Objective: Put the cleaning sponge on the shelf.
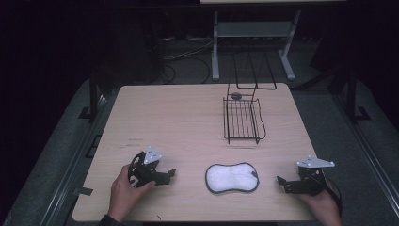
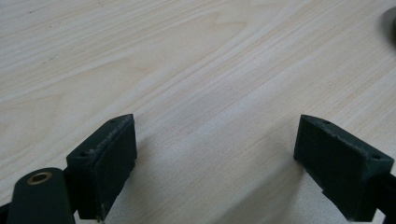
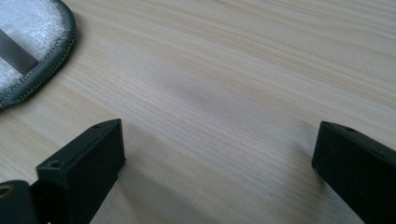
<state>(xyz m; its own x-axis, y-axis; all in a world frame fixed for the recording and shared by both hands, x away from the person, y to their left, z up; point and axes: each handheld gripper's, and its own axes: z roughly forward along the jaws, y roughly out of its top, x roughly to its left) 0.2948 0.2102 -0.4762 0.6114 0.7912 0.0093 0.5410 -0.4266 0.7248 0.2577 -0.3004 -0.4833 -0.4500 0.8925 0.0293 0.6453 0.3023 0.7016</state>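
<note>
A white peanut-shaped sponge pad (image 1: 232, 177) with a dark stitched edge lies flat near the table's front middle. My left gripper (image 1: 170, 174) rests on the table to the pad's left, held by a hand, jaws open and pointing toward the pad. In the left gripper view the left gripper (image 2: 215, 154) has only bare wood between its jaws. My right gripper (image 1: 281, 182) sits to the pad's right, open, pointing left at the pad. The right gripper (image 3: 219, 163) is empty, with the pad's edge (image 3: 32, 56) at upper left in its own view.
A black wire rack (image 1: 243, 118) stands on the far right part of the wooden table (image 1: 179, 117), with a small dark round object (image 1: 236, 95) at its back end. A white-legged table frame (image 1: 254, 33) stands beyond the far edge.
</note>
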